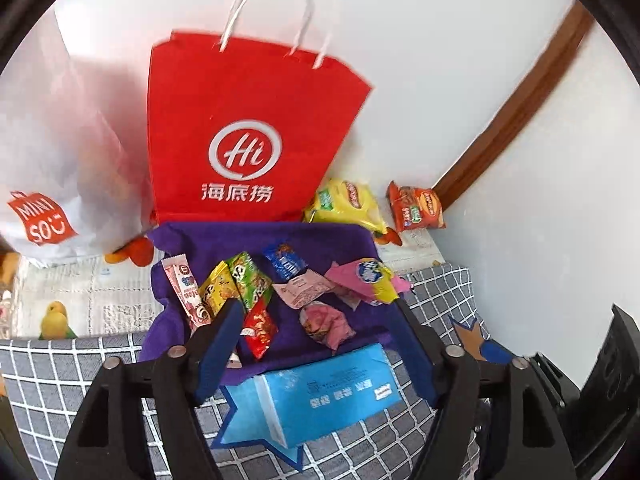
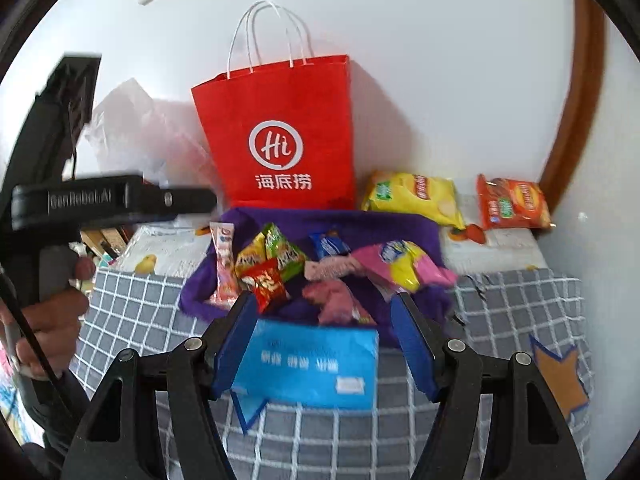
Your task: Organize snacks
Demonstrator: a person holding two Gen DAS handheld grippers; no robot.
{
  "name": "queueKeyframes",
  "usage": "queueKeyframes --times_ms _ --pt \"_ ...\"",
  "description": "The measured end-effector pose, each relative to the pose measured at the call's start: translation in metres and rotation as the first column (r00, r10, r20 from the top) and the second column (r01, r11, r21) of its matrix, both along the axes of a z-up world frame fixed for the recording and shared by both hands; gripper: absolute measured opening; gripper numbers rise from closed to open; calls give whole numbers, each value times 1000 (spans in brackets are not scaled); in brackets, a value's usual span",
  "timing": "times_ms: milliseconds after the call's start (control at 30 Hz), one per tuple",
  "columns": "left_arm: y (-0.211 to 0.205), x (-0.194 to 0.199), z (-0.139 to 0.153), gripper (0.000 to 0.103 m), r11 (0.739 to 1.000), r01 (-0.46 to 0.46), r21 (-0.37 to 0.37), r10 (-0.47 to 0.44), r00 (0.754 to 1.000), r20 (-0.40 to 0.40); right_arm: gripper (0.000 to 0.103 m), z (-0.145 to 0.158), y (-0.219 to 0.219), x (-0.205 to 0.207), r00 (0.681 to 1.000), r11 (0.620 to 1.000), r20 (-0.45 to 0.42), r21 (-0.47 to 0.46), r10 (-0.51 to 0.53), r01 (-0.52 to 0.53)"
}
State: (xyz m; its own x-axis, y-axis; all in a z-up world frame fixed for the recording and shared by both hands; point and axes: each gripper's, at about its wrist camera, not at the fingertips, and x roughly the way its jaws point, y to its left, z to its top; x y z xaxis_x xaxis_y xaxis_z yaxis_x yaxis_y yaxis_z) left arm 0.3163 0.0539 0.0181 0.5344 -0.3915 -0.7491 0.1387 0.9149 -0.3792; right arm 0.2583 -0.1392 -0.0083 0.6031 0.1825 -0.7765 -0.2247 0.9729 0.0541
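Observation:
Several small snack packets lie on a purple cloth [image 1: 320,240] [image 2: 380,228]: a pink stick pack [image 1: 186,292], green and yellow packs [image 1: 248,280], a red pack [image 1: 260,328] [image 2: 268,284], a blue pack [image 1: 286,260], pink wrappers [image 1: 324,322]. A blue packet [image 1: 320,396] [image 2: 312,364] lies in front of the cloth. A red paper bag [image 1: 244,128] [image 2: 280,132] stands behind. My left gripper [image 1: 320,324] is open and empty over the cloth. My right gripper [image 2: 324,316] is open and empty above the blue packet.
A yellow chip bag [image 1: 348,204] [image 2: 416,196] and an orange chip bag [image 1: 416,206] [image 2: 512,204] lie at the back right by the wall. A white plastic Miniso bag [image 1: 52,160] stands at the left. A grey checked cloth [image 2: 520,308] covers the near surface.

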Motion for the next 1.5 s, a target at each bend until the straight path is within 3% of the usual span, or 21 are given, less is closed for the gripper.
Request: queueKeyframes --times_ms 133,200,433,533,733,867,967,1300,1500 --pt "-11 -34 10 77 1000 21 9 -21 999 27 71 9 -4 -29 999 1000 34 -20 -7 8" --pt "-14 -56 12 79 1000 9 17 -10 999 44 81 12 -8 -45 999 1000 47 2 -12 12" --pt "-19 -125 10 82 998 -33 56 28 996 90 86 20 -16 -98 993 1000 114 17 -18 16" --pt "-24 -150 10 82 994 -62 87 52 992 118 86 20 -26 -117 994 997 107 71 -30 22" --pt "-34 -204 12 84 979 -126 162 92 975 202 88 22 -45 -153 987 997 148 62 -65 56" --pt "-39 -235 11 85 959 -187 213 133 961 242 98 22 -55 -177 981 997 180 45 -76 69" --pt "-44 -255 7 92 953 -199 230 140 958 248 102 21 -58 -193 979 997 189 2 -74 75" --pt "-52 -309 9 93 935 -268 231 190 932 310 102 24 -69 -241 975 999 217 19 -51 48" --pt "-54 -318 9 94 939 -269 215 194 929 314 102 29 -73 -251 972 998 228 28 -57 52"
